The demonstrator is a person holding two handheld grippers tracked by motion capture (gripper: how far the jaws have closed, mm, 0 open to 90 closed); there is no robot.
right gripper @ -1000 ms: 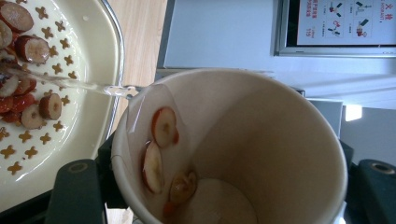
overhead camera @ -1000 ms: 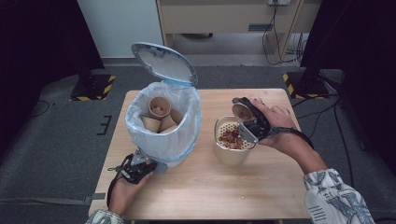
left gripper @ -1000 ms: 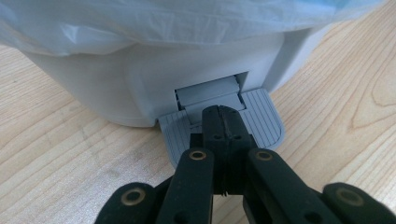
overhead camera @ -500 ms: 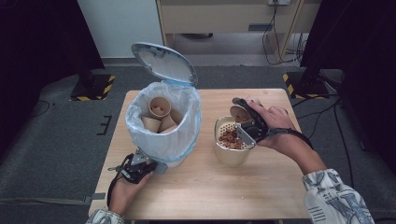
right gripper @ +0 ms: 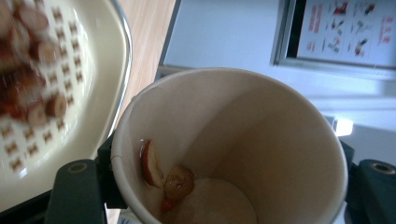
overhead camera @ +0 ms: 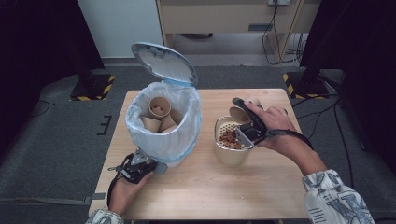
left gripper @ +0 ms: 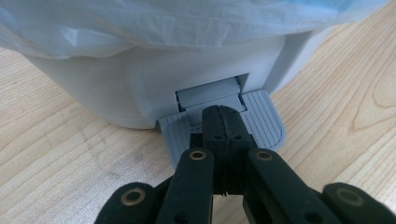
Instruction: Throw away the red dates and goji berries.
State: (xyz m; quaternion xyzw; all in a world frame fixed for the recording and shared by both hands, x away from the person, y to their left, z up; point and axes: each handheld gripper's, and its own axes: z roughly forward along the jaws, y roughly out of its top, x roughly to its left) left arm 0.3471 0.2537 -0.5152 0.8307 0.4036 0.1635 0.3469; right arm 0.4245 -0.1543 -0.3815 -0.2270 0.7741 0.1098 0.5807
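We note a wooden table (overhead camera: 201,196) carrying a pedal bin (overhead camera: 164,125) lined with a pale bag, its lid (overhead camera: 163,63) tipped up and back; several paper cups lie inside the bin. To the right of the bin, near but apart, stands a cream strainer pot (overhead camera: 229,148) with a perforated insert holding reddish fruit pieces. At the bin's near foot we see the left gripper (overhead camera: 136,169), and in the left gripper view its jaws are clenched together with nothing between them, their tips resting on the ribbed grey pedal (left gripper: 224,125) at the bin's base. The right gripper (overhead camera: 246,122) hangs at the far right rim of the strainer pot, jaws grasping a paper cup (right gripper: 233,149) by its sides. In the right gripper view the paper cup is tilted with its mouth toward the camera, beside the pot's rim, and a few fruit slices (right gripper: 164,173) cling to its inner wall near the bottom.
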